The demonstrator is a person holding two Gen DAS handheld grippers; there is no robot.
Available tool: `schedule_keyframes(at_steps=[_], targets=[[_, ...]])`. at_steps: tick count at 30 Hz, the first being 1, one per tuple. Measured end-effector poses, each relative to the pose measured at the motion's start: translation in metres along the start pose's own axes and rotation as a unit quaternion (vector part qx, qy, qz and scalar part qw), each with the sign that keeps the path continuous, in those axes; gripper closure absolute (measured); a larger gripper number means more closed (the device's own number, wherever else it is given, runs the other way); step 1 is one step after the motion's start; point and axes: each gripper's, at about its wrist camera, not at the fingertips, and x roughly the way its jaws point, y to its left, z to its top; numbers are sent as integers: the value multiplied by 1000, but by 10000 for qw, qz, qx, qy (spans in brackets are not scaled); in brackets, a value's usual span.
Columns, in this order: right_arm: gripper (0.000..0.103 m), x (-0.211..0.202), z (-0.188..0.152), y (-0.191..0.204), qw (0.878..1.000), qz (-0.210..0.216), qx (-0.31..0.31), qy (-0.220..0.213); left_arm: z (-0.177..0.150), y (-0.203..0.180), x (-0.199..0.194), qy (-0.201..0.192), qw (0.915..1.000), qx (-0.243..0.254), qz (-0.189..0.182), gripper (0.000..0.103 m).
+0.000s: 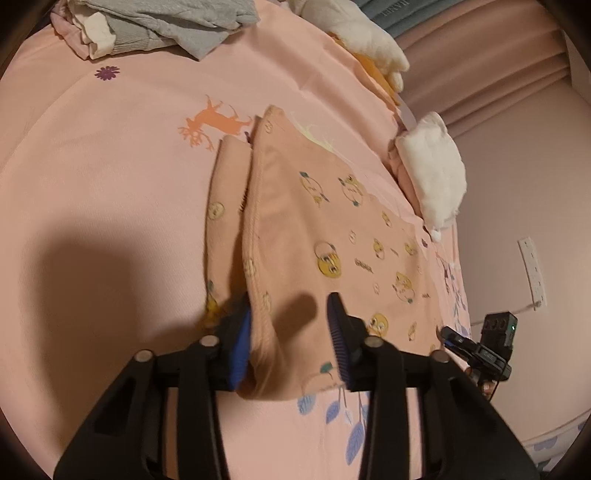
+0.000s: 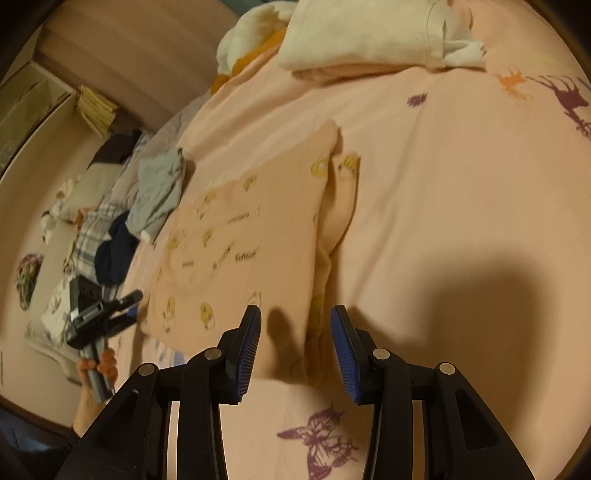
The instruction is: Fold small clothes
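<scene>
A peach garment (image 1: 325,229) printed with yellow cartoon faces lies flat on the pink bed sheet (image 1: 110,184), one side folded over. The left gripper (image 1: 291,339) has its fingers spread, straddling the garment's near edge. The right gripper (image 2: 295,347) is also spread, over the folded edge. White folded clothes (image 2: 362,33) lie farther up the bed; a grey pile (image 1: 177,26) sits nearby.

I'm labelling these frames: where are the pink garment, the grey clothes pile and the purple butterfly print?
Pink garment (image 1: 332,236): left wrist view, its printed front.
Grey clothes pile (image 1: 177,22): left wrist view, top grey fabric.
Purple butterfly (image 2: 325,439): right wrist view, its wings.
</scene>
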Motion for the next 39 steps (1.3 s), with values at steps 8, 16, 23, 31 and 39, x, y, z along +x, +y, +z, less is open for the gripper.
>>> schedule_keyframes(at_steps=[8,16,23,31,39], targets=[[92,5,1,7,9994,-152,-325,7,-6,0,5,319,9992,183,157,98],[94,-5,-6,14,9986,-143,-507,-14,-16,3,-2,637,9966,301,430,98],[94,9,-8,1,9979,-560,-176,288,-20,16,-10,552,9955,80,759,94],[94,-26,-10,45,9874,-1127,-1079,-279,-26,-29,-27,-27,9812,966,1669,79],[86,29,-8,84,9784,-1196,-1683,-62,-26,-68,9,-313,9631,1659,2097,54]])
